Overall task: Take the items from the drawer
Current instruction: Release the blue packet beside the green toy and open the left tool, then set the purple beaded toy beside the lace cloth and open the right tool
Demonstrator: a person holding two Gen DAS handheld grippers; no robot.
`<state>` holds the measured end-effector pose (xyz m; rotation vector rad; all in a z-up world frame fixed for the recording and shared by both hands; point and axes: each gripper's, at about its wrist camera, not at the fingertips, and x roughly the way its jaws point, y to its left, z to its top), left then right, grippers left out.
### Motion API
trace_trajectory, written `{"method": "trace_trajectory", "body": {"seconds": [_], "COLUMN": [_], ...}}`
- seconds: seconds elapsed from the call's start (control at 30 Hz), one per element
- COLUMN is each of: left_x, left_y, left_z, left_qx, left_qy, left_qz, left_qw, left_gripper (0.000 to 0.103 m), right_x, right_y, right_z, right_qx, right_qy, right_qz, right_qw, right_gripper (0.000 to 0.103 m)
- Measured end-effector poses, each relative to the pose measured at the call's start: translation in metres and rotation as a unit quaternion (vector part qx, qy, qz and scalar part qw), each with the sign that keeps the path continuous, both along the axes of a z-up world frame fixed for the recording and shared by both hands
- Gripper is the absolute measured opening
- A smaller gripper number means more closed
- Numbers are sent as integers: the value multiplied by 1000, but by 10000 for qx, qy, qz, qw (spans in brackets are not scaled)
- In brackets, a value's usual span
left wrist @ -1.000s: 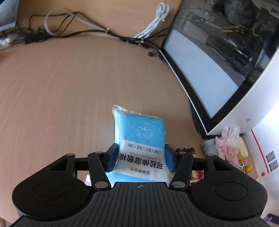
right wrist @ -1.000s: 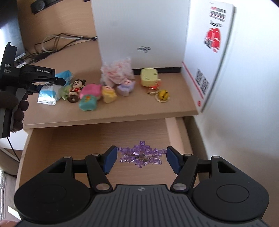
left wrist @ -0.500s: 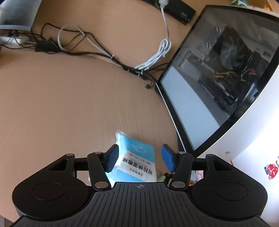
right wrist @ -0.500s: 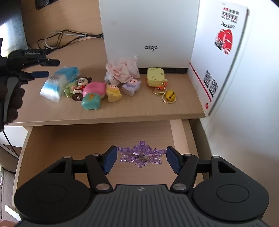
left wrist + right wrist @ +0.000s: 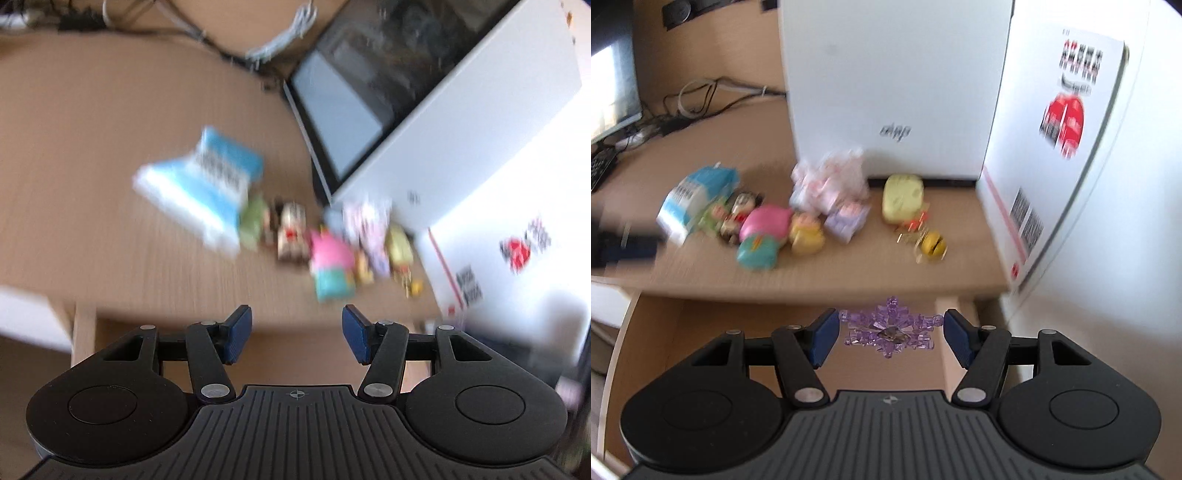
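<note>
1. My right gripper (image 5: 889, 334) holds the purple crystal snowflake (image 5: 891, 329) between its blue pads, above the open drawer (image 5: 701, 332).
2. My left gripper (image 5: 296, 334) is parted with nothing between the pads.
3. The blue wet-cotton packet (image 5: 199, 184) lies on the desk (image 5: 92, 147) (blurred), beside a row of small toys (image 5: 761, 232) before the white computer case (image 5: 894, 81).

Both grippers (image 5: 297, 334) (image 5: 890, 336) half-spread.

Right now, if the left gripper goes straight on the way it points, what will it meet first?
Probably the front edge of the desk. The left gripper is open and empty. The pink and teal toy lies just beyond. Blur makes depth uncertain.
</note>
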<state>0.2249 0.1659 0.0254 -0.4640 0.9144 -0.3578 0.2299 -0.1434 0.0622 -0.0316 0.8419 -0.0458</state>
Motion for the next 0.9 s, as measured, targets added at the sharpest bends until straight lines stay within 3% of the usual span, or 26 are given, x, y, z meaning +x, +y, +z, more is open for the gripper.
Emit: {"method": "trace_trajectory", "body": {"seconds": [0.27,0.5,0.63,0.77,0.9], "left_x": [-22,-37,-41,-46,-46], "left_y": [-7,9,17,21,20], "left_z": [-2,-8,-13,-15,-19], "left_qx": [470,509,511,522,502], "left_qy": [216,490,638,707,800], "left_qz": [-366,-126,53,80,63], "left_qw": [9980,9974,9966,9961,9955], "left_gripper": [58,58,58,58,58], "right_x": [66,109,127,133,130], "right_y": [-3,12,23,26,29], "right_z": [19,11,-6,-17,-19], "right_qx": [-150,-74,-190,-175,-201], "right_qy": [-797,-1402,-1347,-1256,-1262], "right_qz": [100,616,772,760,748], "right_qw": [9967,9882,9877,9890,9890], "right_gripper": [63,63,63,76,77]}}
